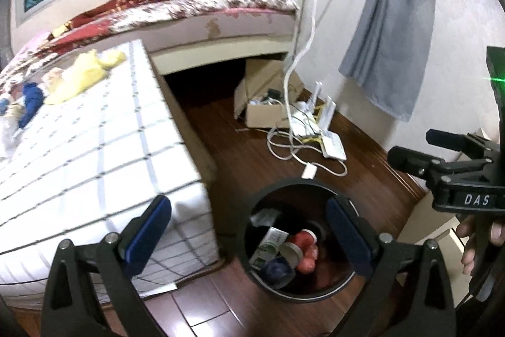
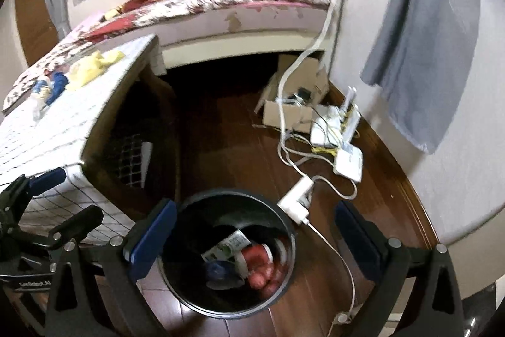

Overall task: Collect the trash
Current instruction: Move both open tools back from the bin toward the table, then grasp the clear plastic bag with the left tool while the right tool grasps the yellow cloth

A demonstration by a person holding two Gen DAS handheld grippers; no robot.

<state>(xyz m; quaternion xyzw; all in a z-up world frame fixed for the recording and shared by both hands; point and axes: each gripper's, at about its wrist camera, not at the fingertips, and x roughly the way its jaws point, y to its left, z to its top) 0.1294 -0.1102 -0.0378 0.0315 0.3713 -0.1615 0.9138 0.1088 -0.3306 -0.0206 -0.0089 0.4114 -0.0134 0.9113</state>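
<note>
Both grippers, left gripper (image 1: 249, 237) and right gripper (image 2: 252, 239), hover with jaws spread and empty over the bin (image 2: 285, 289), so fetching more trash looks next.

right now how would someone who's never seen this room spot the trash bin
Start at the low table with the white checked cloth that stands in front of the bed. On the dark wooden floor just off its near corner stands the trash bin, a round black bucket with no lid. Unlike the cardboard box and white router nearer the wall, it holds wrappers and a red container.
</note>
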